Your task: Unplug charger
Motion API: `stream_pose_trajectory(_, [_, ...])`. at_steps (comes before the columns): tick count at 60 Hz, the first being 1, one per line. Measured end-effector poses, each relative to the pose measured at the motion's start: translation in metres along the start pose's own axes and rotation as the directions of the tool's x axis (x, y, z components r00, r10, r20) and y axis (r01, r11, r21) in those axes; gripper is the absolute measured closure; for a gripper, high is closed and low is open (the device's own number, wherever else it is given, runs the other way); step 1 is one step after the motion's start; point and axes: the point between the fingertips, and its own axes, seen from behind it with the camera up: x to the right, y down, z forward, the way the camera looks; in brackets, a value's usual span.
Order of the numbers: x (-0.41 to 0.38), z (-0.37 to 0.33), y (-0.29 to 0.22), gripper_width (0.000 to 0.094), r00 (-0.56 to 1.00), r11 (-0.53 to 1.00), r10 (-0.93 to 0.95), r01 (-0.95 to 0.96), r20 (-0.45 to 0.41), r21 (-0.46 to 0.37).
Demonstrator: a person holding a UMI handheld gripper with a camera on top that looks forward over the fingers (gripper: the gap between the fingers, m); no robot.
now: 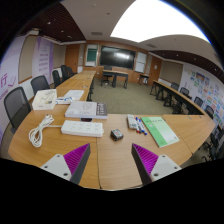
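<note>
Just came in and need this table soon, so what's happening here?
A person is holding a claw over a wooden table. Its fingers are open and grip nothing. Ahead of them lies a white power strip with a coiled white cable beside it, plus a small dark device and a green booklet. The unplugging looks not yet started.

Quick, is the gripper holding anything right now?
Gripper: open, holding nothing. It hangs above the wooden table, short of the white power strip.
</note>
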Motion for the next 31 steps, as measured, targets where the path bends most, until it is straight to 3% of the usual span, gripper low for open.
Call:
stream_pose_trajectory(13, [-0.012,-0.065,0.012,0.0081,1.0,1.0,0.008,-0.008,-0.023,0.006])
stream_pose_trajectory(31, [-0.022,-0.099,0.011,0.0082,1.0,1.0,-0.001,0.002,-0.014,0.024])
